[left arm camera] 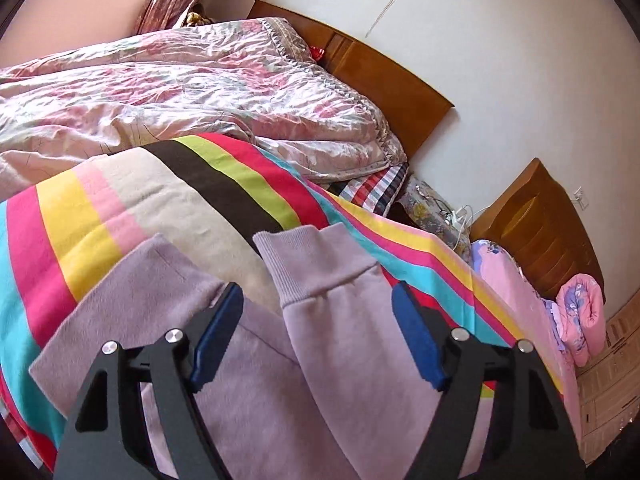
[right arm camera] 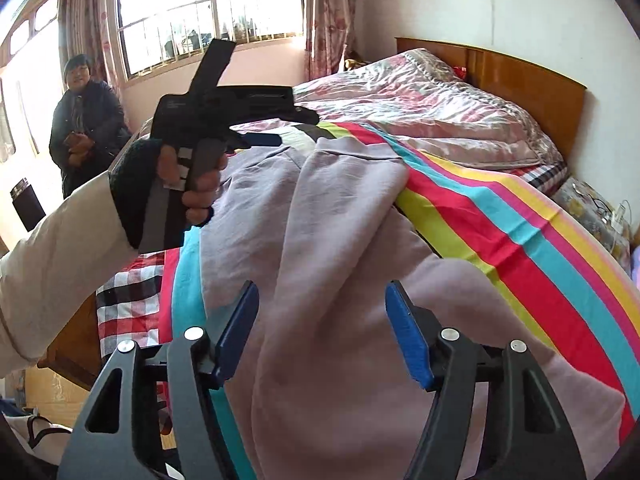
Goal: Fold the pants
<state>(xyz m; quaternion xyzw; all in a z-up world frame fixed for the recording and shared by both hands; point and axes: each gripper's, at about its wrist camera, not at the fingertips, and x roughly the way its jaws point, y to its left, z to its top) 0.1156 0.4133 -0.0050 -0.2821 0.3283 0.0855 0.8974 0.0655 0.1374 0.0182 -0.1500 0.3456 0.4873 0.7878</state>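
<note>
1. the lilac pants [left arm camera: 328,320] lie on the striped sheet [left arm camera: 80,216] of the bed, on the near side of the pink quilt [left arm camera: 200,88] that is heaped toward the wooden headboard [left arm camera: 380,76].
2. seen from the left wrist, one ribbed cuff [left arm camera: 296,256] points toward the quilt, and a second layer of the same cloth lies just beside it, overlapping in part, so the legs look at least roughly brought together.
3. the left gripper [left arm camera: 318,332] hangs over the pants on the side away from the quilt with its blue pads [left arm camera: 416,340] standing apart; cloth shows between them, but neither pad seems to press on it.
4. the right gripper [right arm camera: 322,332] is also spread, with a rumpled hump of the pants [right arm camera: 340,240] rising between its pads; i see no pinch there either.
5. from the right wrist, the person's left hand [right arm camera: 192,184] holds the other tool above the pants, on the window side of the quilt.
6. my judgement: the fold is only partly done. the cloth is still lumpy and long, so smoothing and at least one more fold across the length seem left.
7. a second person [right arm camera: 84,120] stands beyond the bed near the window, well apart from the quilt.
</note>
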